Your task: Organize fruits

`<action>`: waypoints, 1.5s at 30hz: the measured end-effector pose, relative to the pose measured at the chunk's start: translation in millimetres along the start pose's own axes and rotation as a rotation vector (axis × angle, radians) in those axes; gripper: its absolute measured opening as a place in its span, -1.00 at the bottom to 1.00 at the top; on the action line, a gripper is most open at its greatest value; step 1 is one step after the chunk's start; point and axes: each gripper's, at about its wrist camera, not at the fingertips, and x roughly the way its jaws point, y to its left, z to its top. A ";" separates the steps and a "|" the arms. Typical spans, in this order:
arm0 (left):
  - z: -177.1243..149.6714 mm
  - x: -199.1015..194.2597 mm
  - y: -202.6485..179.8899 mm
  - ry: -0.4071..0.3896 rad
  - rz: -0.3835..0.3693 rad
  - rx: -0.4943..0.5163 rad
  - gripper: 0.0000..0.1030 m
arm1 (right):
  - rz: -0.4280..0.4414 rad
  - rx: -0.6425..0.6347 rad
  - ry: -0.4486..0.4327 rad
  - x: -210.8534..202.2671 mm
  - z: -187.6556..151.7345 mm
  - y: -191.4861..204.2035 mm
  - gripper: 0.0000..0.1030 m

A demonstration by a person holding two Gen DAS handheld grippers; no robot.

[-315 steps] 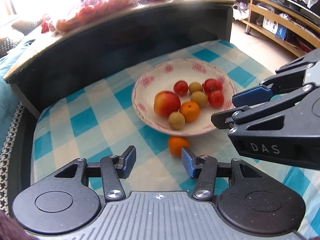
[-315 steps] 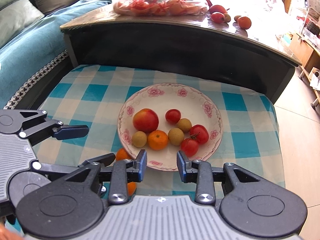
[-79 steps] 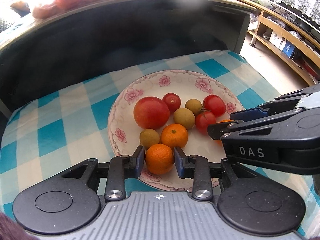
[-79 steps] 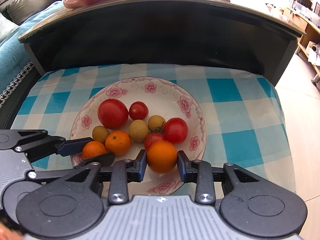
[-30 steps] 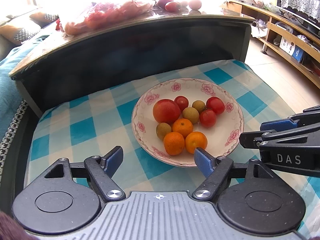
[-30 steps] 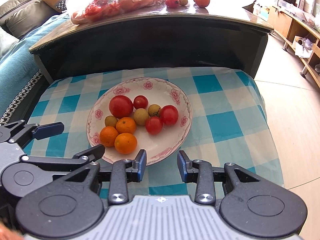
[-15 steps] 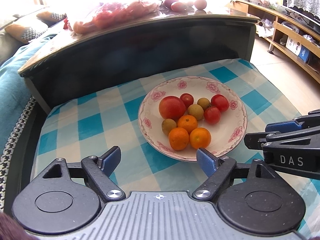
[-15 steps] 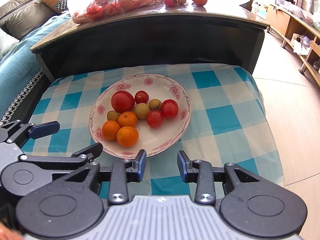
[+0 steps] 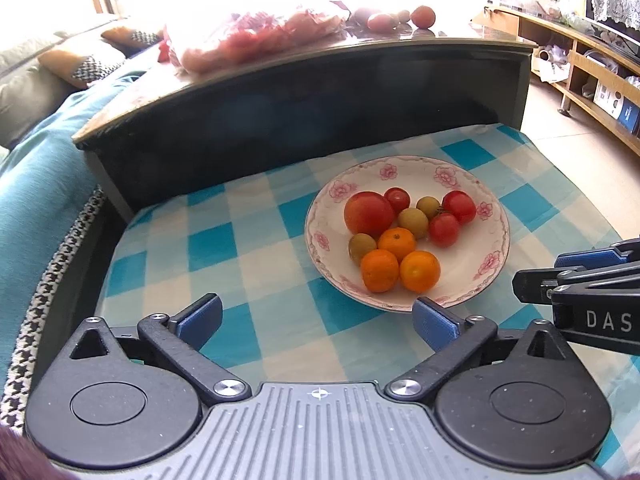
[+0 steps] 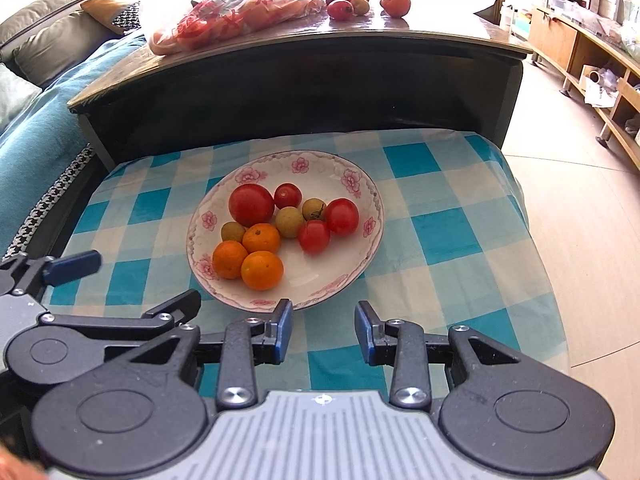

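Note:
A white floral plate (image 9: 472, 184) (image 10: 336, 168) sits on the blue checked cloth and holds three oranges (image 9: 420, 271) (image 10: 262, 270), several red tomatoes (image 9: 369, 213) (image 10: 251, 205) and small green-brown fruits (image 9: 413, 217) (image 10: 290, 221). My left gripper (image 9: 318, 316) is wide open and empty, held back from the plate's near left rim. My right gripper (image 10: 323, 330) is open and empty just short of the plate's front rim. Each gripper shows at the edge of the other's view.
A dark raised table (image 10: 304, 72) stands behind the cloth with a bag of red produce (image 10: 236, 12) and loose fruits (image 10: 395, 4) on top. A teal sofa (image 9: 36, 168) lies left. Bare floor (image 10: 580, 208) and wooden shelves (image 9: 592, 72) are right.
Both grippers have drawn back and up from the plate, so it looks smaller and farther. The fruit has not moved in the last second.

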 end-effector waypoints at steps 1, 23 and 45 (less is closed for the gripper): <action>-1.0 -1.0 1.0 0.000 -0.005 -0.008 0.98 | 0.001 0.001 -0.001 -1.1 -1.1 0.1 -0.30; -32.6 -26.5 12.1 0.043 -0.048 -0.132 1.00 | 0.009 0.023 -0.003 -28.6 -39.5 3.4 -0.28; -62.3 -47.2 10.3 0.063 -0.038 -0.130 1.00 | 0.015 0.021 0.029 -45.2 -76.9 11.2 -0.21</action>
